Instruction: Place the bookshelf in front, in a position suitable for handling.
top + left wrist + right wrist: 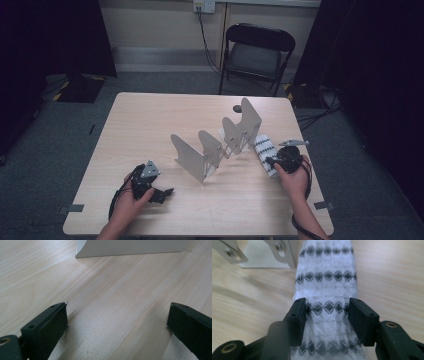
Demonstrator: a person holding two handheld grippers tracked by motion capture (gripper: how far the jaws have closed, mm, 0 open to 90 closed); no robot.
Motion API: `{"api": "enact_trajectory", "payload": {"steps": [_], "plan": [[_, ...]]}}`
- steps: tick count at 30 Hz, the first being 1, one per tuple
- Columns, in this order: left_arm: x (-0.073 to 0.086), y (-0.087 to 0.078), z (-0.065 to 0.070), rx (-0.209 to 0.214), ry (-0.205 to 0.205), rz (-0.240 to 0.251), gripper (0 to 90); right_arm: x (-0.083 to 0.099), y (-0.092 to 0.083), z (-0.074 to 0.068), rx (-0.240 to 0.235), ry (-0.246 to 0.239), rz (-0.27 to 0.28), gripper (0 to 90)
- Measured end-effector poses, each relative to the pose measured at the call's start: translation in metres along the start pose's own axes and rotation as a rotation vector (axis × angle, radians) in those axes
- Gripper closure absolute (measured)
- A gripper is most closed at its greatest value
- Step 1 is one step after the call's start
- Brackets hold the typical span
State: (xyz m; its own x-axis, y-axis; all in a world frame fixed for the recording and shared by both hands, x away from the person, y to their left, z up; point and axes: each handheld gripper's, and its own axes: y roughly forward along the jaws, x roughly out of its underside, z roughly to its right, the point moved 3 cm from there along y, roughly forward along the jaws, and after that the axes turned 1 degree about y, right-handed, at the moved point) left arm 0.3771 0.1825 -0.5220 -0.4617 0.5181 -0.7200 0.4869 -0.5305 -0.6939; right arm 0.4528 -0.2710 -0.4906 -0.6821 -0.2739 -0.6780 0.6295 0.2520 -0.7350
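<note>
A rolled white towel [263,148] with rows of black diamonds lies on the wooden table [150,125], just right of a rack of upright grey panels [215,145]. My right gripper [270,162] points at the towel's near end. In the right gripper view its jaws [327,312] stand on either side of the towel [327,277], close against its sides without visibly squeezing it. My left gripper [167,192] rests low at the front left of the table. Its jaws [117,320] are wide apart, with bare wood between them.
The rack's nearest panel [130,247] stands a short way ahead of the left gripper, and its metal brackets [269,255] sit beside the towel's far end. A small dark disc [237,108] lies behind the rack. A black folding chair [257,52] stands beyond the table.
</note>
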Motion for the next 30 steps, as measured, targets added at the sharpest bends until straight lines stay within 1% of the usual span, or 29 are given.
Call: {"api": "enact_trajectory", "payload": {"steps": [1,2,3,4,5,6,8,10,11,12,14,15,16,17,20,21,22,23,24,25,26,27,28,30], "plan": [[0.0,0.0,0.0,0.0,0.0,0.0,3.0,0.004,0.01,-0.001,-0.014,0.014,0.002,51.2],[0.0,0.0,0.0,0.0,0.0,0.0,3.0,0.005,0.011,-0.002,-0.024,0.025,0.011,57.7],[0.0,0.0,0.0,0.0,0.0,0.0,3.0,0.005,0.011,-0.002,-0.024,0.025,0.011,57.7],[0.0,0.0,0.0,0.0,0.0,0.0,3.0,0.003,0.009,-0.002,-0.037,0.006,0.011,74.0],[0.0,0.0,0.0,0.0,0.0,0.0,2.9,0.003,0.009,-0.002,-0.037,0.006,0.011,74.0],[0.0,0.0,0.0,0.0,0.0,0.001,2.9,0.0,0.008,0.0,-0.043,0.014,-0.008,79.5],[0.0,0.0,0.0,0.0,0.0,0.0,3.0,-0.003,0.005,0.003,-0.05,0.026,-0.013,82.6],[0.0,0.0,0.0,0.0,0.0,0.0,2.9,-0.005,0.002,0.004,-0.049,0.028,-0.011,83.1],[0.0,0.0,0.0,0.0,0.0,0.0,3.0,-0.012,-0.005,0.007,-0.059,0.044,0.016,83.7],[0.0,0.0,0.0,0.0,0.0,0.0,3.0,-0.012,-0.005,0.007,-0.059,0.044,0.016,83.7],[0.0,0.0,0.0,-0.001,0.0,0.0,2.9,-0.019,-0.012,0.009,-0.06,0.05,0.031,84.1],[0.0,0.0,0.0,0.0,0.0,0.0,2.9,-0.029,-0.02,0.011,-0.054,0.051,0.051,84.3],[0.0,0.0,0.0,0.0,0.0,0.0,3.0,-0.029,-0.02,0.011,-0.054,0.051,0.051,84.3],[0.0,0.0,0.0,0.0,0.0,0.0,3.0,-0.04,-0.029,0.014,-0.047,0.058,0.074,84.4],[0.0,0.0,0.0,0.0,0.0,0.0,2.9,-0.057,-0.043,0.018,-0.037,0.063,0.114,84.5],[0.0,0.0,0.0,-0.001,0.0,0.0,2.9,-0.063,-0.048,0.019,-0.029,0.057,0.128,84.5],[0.0,0.0,0.0,-0.001,0.0,0.0,2.9,-0.063,-0.048,0.019,-0.029,0.057,0.128,84.5],[0.0,0.0,0.0,-0.001,0.0,0.0,2.9,-0.075,-0.056,0.019,-0.026,0.049,0.15,84.5],[0.0,0.0,0.0,0.0,-0.002,0.0,2.9,-0.08,-0.059,0.019,-0.02,0.046,0.157,84.5],[0.0,0.0,0.0,-0.001,0.0,0.0,2.9,-0.08,-0.059,0.019,-0.02,0.046,0.157,84.5],[0.0,0.0,0.0,-0.001,0.0,0.0,2.9,-0.089,-0.065,0.018,-0.019,0.048,0.175,84.5],[0.0,0.0,0.0,-0.001,0.0,0.0,2.9,-0.094,-0.068,0.018,-0.013,0.048,0.186,84.5],[0.0,0.0,0.0,-0.001,0.0,0.001,2.9,-0.094,-0.068,0.018,-0.013,0.048,0.186,84.5],[0.0,0.0,0.0,-0.001,0.0,0.0,2.9,-0.104,-0.075,0.017,-0.009,0.043,0.212,84.5]]}}
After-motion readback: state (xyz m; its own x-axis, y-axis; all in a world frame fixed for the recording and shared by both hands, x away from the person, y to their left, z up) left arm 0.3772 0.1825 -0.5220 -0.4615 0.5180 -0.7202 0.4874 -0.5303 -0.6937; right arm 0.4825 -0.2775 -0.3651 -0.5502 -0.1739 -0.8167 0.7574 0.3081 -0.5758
